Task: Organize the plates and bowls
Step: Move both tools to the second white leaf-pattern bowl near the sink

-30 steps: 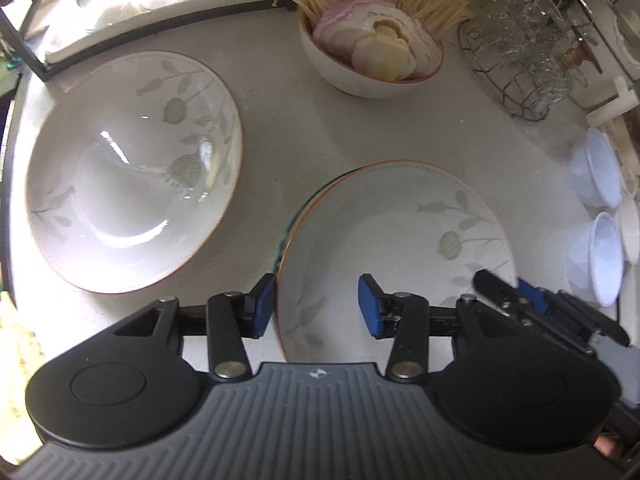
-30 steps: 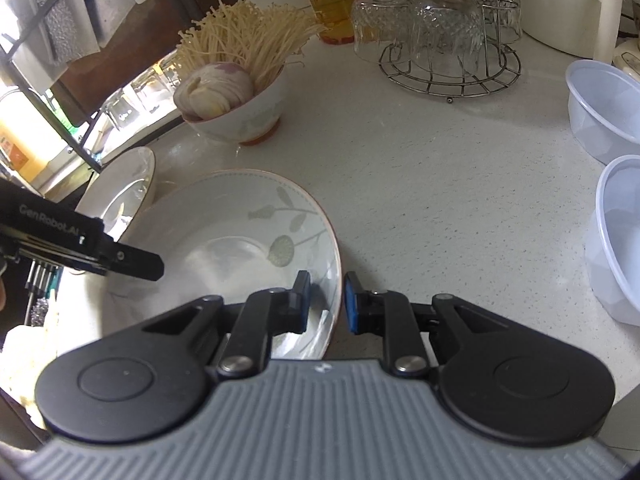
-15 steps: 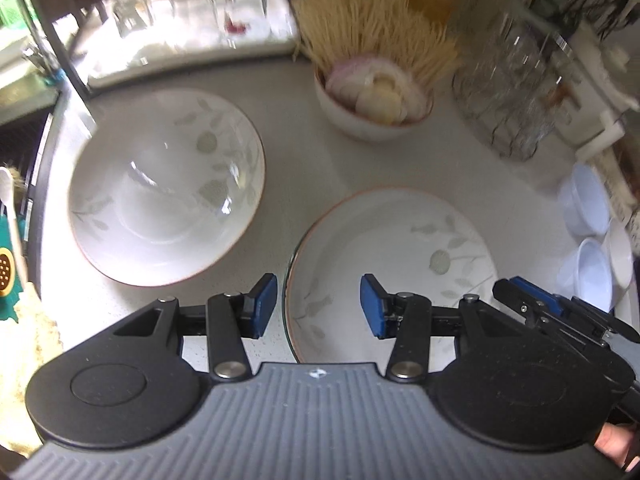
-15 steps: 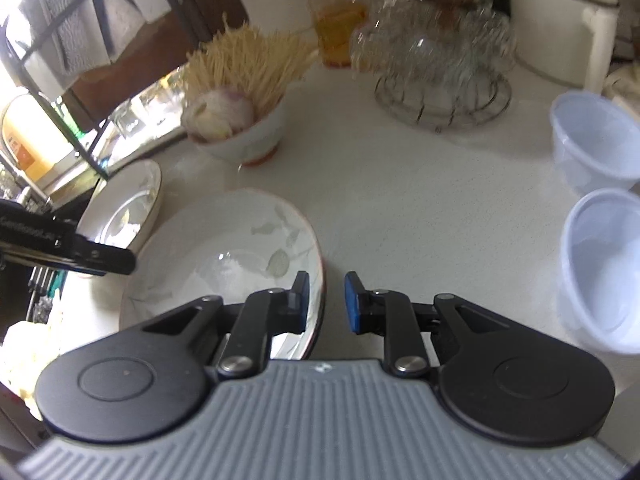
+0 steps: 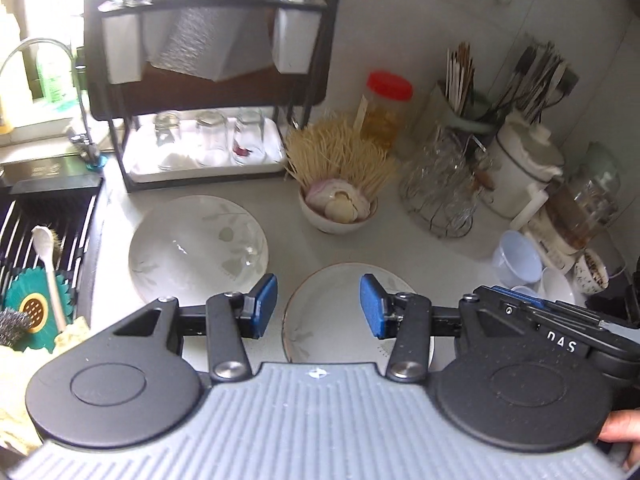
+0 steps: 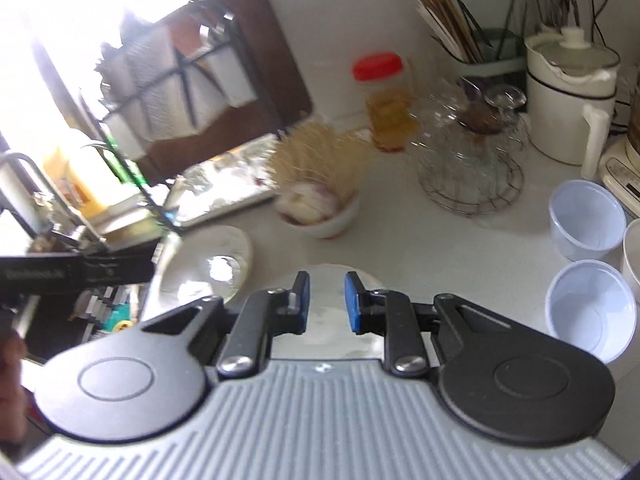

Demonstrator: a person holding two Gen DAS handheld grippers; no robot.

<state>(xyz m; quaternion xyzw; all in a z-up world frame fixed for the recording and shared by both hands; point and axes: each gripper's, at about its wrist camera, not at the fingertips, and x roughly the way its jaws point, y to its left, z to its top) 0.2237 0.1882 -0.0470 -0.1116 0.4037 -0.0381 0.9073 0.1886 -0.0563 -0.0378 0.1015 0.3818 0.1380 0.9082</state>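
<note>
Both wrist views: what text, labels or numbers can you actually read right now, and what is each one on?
"DAS": white letters, seen upside down, on the black body of the right hand-held gripper in the left wrist view.
White lettering on the left hand-held gripper's black side, right wrist view: too blurred to read.
Panel markings on the white appliance at the right edge: too small to read.
Red-lidded jar: no legible label.

Glossy glazed plates (image 5: 198,246) on a smooth matt pale surface (image 5: 400,248); translucent plastic cups (image 6: 586,220), clear glass tumblers (image 5: 210,138), a black metal rack (image 5: 120,136).
</note>
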